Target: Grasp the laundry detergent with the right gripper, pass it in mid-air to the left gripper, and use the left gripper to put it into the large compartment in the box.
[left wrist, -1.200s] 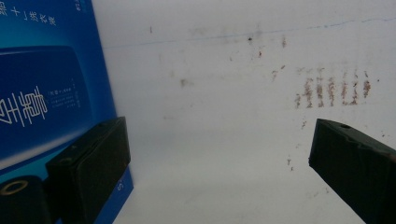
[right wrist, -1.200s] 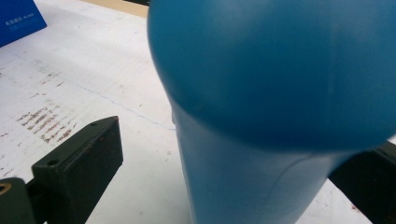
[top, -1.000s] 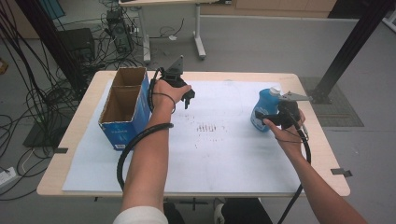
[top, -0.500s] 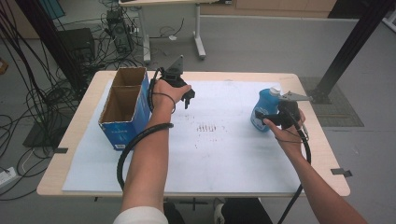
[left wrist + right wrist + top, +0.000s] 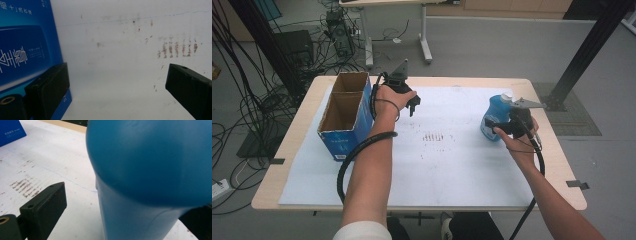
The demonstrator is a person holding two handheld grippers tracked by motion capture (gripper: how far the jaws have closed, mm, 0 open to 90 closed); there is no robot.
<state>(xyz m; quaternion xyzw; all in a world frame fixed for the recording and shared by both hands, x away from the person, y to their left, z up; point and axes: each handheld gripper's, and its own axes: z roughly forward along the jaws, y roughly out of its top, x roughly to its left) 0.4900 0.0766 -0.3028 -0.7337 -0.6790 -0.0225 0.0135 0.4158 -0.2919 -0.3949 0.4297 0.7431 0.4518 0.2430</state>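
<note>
We have the right gripper (image 5: 498,126) at the blue bottle (image 5: 495,116), which stands upright near the table's (image 5: 462,84) right edge; its jaws are apart, straddling the body without clamping. The plastic looks smooth, rigid and probably slippery, so we would take it low on the straight wall, below the bulging shoulder. Our left gripper (image 5: 414,106) hangs spread wide beside the cardboard box (image 5: 343,134)
</note>
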